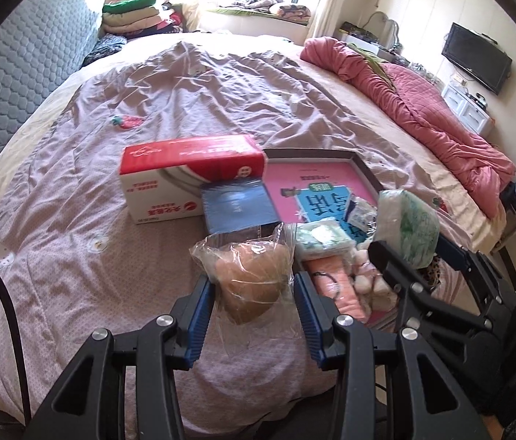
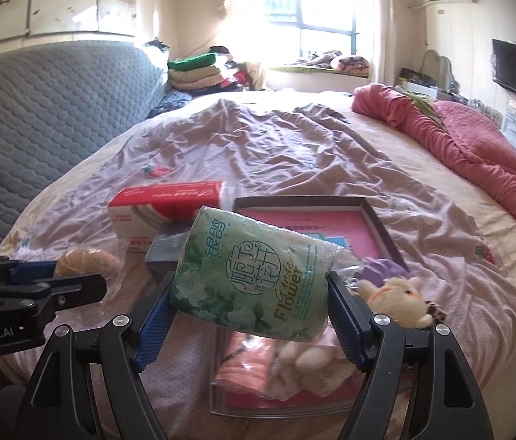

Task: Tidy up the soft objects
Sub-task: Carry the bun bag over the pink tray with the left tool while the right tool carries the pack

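Note:
My left gripper (image 1: pixel 253 282) is shut on a clear plastic bag holding a soft brown bun-like lump (image 1: pixel 250 282), just above the bedspread. My right gripper (image 2: pixel 252 278) is shut on a green flower-print tissue pack (image 2: pixel 254 278), tilted above a shallow tray (image 2: pixel 217 385) that holds an orange cloth (image 2: pixel 247 366) and white plush pieces (image 2: pixel 309 359). In the left wrist view the right gripper (image 1: pixel 410 253) and its green pack (image 1: pixel 408 227) are at the right. In the right wrist view the left gripper (image 2: pixel 74 275) and the bagged lump (image 2: pixel 87 262) are at the left.
A red and white tissue box (image 1: pixel 192 179), a blue booklet (image 1: pixel 238 205) and a dark-rimmed tray (image 1: pixel 316 154) with a pink book lie on the wrinkled bedspread. A cream plush toy (image 2: pixel 401 297) sits right of the pack. A pink quilt (image 1: pixel 423 110) runs along the right edge.

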{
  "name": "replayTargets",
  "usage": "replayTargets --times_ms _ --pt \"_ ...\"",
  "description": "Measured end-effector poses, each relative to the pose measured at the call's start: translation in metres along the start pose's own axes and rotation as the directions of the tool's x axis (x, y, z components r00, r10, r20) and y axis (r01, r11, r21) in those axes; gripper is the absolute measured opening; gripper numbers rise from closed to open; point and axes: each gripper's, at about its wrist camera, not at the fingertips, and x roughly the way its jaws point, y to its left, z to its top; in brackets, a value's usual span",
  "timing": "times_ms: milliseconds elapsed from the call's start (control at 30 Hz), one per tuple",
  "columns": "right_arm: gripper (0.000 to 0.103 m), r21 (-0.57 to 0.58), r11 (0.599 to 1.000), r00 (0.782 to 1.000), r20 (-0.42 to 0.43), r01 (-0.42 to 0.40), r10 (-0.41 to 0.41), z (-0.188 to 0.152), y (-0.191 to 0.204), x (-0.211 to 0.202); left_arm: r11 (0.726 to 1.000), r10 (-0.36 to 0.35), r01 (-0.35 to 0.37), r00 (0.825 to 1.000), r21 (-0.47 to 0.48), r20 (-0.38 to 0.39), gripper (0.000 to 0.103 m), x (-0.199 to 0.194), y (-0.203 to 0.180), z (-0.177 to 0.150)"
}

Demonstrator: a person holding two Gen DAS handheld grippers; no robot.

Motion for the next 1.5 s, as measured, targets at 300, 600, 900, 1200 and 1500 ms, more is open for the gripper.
replayTargets --times_ms 300,600,900,1200,1500 --pt "0.079 0.088 0.994 0.998 0.002 0.058 -0.058 0.001 -0.047 -0.011 0.999 -0.028 0.028 1.000 0.046 -0.002 0.045 0.006 -0.024 0.006" --pt "0.079 0.141 0.986 0.996 -0.001 0.084 -0.085 -0.002 -0.079 -0.015 0.995 -0.046 0.047 0.999 0.088 -0.020 0.045 0.019 -0.048 0.009" --pt "0.079 0.140 0.985 0.995 -0.029 0.098 -0.094 -0.009 -0.093 -0.011 0.990 -0.057 0.064 0.996 0.126 -0.064 0.045 0.047 -0.069 0.013" --pt "0.079 0.104 0.991 0.995 -0.062 0.084 -0.078 -0.014 -0.091 -0.001 0.987 -0.069 0.083 0.992 0.135 -0.107 0.045 0.070 -0.079 0.007" --pt "0.079 0.041 0.997 0.992 -0.111 0.069 -0.064 -0.022 -0.084 0.013 0.987 -0.060 0.079 0.989 0.141 -0.134 0.045 0.088 -0.082 0.005"
